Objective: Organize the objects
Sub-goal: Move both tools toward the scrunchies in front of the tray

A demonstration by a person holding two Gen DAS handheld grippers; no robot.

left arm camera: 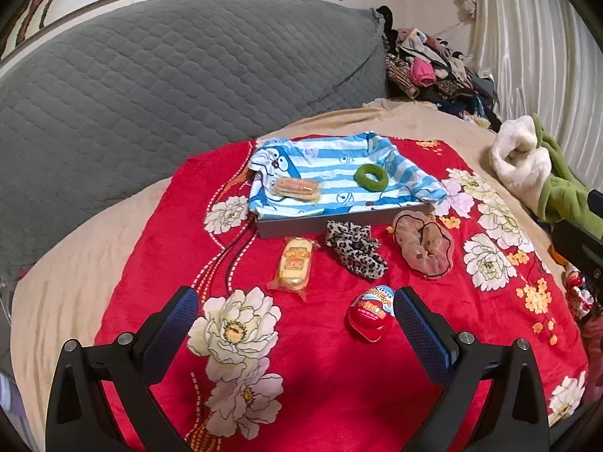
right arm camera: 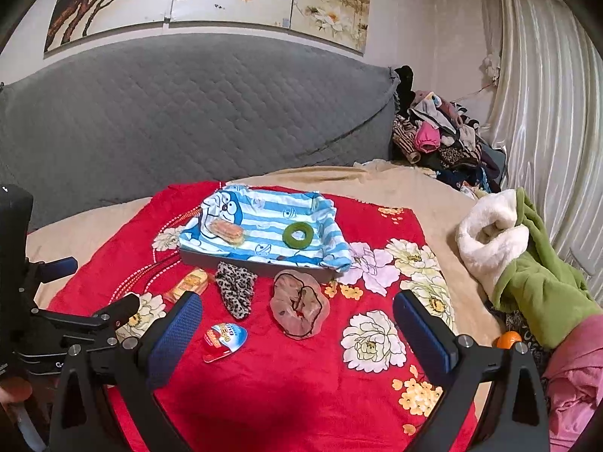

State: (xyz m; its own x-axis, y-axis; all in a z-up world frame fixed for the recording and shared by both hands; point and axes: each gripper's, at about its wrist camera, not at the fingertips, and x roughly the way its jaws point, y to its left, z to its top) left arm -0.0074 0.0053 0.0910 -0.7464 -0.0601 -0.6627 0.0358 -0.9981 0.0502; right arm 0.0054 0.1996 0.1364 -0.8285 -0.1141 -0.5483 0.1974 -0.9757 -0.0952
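A grey tray lined with a blue striped cartoon cloth sits on a red floral blanket. In it lie a wrapped snack and a green ring. In front of it lie a yellow wrapped snack, a leopard scrunchie, a pink scrunchie and a red egg toy. My left gripper is open and empty above the blanket, the egg by its right finger. My right gripper is open and empty, above the pink scrunchie and egg.
A grey quilted headboard stands behind. A clothes pile lies at the back right. A white and green fleece garment lies at the right edge, with a small orange near it. The left gripper's body shows at left in the right wrist view.
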